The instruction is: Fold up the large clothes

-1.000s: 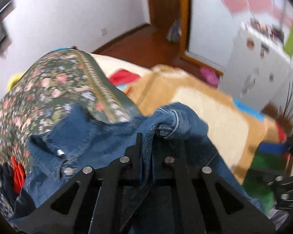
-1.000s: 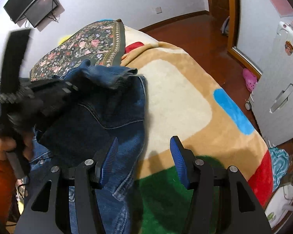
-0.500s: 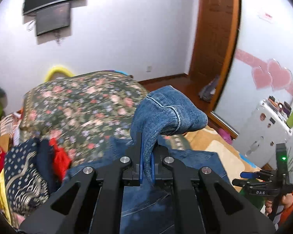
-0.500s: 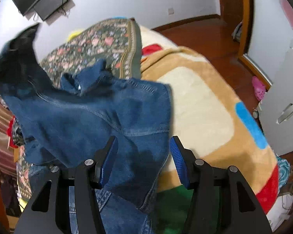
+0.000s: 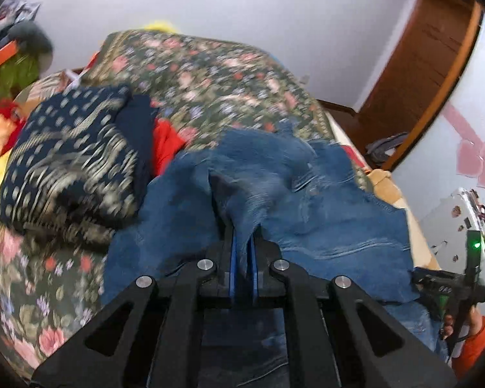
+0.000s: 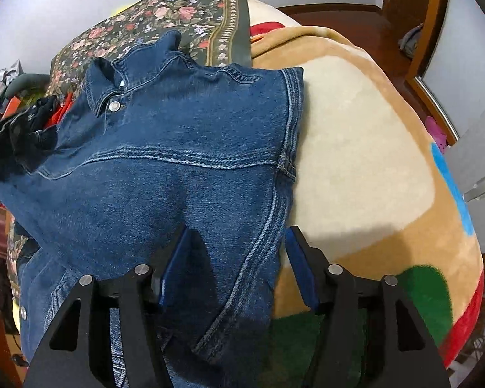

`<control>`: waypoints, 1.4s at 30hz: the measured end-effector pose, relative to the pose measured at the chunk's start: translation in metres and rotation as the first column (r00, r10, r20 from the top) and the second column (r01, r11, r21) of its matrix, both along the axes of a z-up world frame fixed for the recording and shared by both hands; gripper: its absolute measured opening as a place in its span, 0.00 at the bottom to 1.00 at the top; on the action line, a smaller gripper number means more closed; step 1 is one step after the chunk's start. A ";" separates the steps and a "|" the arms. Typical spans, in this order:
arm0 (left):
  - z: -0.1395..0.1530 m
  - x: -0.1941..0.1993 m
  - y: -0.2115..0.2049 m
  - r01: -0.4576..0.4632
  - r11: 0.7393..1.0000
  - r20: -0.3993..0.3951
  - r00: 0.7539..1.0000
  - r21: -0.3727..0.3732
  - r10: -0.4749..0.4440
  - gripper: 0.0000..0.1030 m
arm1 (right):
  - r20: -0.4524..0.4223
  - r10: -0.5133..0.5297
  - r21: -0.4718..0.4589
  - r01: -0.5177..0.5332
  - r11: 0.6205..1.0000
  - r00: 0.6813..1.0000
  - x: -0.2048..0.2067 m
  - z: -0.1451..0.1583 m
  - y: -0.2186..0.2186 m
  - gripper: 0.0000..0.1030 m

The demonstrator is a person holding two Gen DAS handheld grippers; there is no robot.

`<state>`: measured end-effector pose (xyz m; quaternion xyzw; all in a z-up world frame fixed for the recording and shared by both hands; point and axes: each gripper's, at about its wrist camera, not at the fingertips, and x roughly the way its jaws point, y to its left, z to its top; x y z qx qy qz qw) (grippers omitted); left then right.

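A blue denim jacket lies spread on the bed, collar and metal button toward the far left. My right gripper is open, its blue-padded fingers straddling the jacket's near folded part without clamping it. My left gripper is shut on a pinch of the jacket's denim and holds that fold over the rest of the jacket. The left gripper shows in the right wrist view as a dark shape at the jacket's left edge. The right gripper shows in the left wrist view at the far right.
A dark floral quilt covers the far part of the bed. A tan, cream and green blanket covers the near part. A pile of dark patterned and red clothes lies to the left. A wooden door and a white cabinet stand at the right.
My left gripper has carried the held denim up and across to the left, then down, turning the jacket's panel over so it now lies spread flat. My right gripper stayed open in place.
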<state>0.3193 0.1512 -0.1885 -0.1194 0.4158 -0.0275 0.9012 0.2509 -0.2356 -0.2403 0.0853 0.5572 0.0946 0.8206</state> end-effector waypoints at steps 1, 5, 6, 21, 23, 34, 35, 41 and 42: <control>-0.004 -0.006 0.006 -0.017 1.000 -0.001 1.000 0.001 0.017 0.08 | -0.001 -0.001 -0.002 0.001 1.000 1.000 0.000 0.000 -0.001 0.57; -0.018 -0.021 0.026 -0.046 0.996 -0.019 0.999 -0.072 0.045 0.11 | 0.003 -0.003 -0.019 0.003 1.000 1.000 -0.001 0.001 0.003 0.58; -0.022 -0.025 0.029 -0.052 0.996 -0.030 0.998 -0.067 0.051 0.13 | 0.003 -0.004 -0.022 0.004 1.000 1.000 -0.001 0.001 0.004 0.58; -0.071 -0.053 0.030 -0.070 0.997 -0.177 0.981 0.040 0.076 0.41 | 0.003 -0.002 -0.054 0.002 0.999 1.000 -0.005 0.009 0.006 0.58; -0.065 -0.054 0.026 -0.058 0.995 -0.179 0.981 0.083 0.072 0.42 | 0.005 0.007 -0.060 -0.007 0.998 1.000 -0.009 0.013 0.006 0.58; -0.030 -0.081 0.053 -0.109 0.979 -0.117 0.985 0.174 0.130 0.56 | 0.134 0.044 -0.106 -0.030 0.994 0.990 -0.050 0.067 0.003 0.66; -0.028 -0.085 0.058 -0.121 0.978 -0.114 0.983 0.169 0.141 0.57 | 0.150 0.048 -0.113 -0.031 0.993 0.988 -0.056 0.071 0.003 0.67; -0.044 -0.105 0.082 -0.134 0.986 -0.188 0.971 0.096 0.150 0.57 | 0.166 0.058 -0.137 -0.036 0.990 0.984 -0.082 0.072 0.002 0.70; -0.049 -0.111 0.085 -0.131 0.988 -0.199 0.969 0.086 0.146 0.57 | 0.157 0.053 -0.133 -0.032 0.991 0.986 -0.085 0.068 0.001 0.70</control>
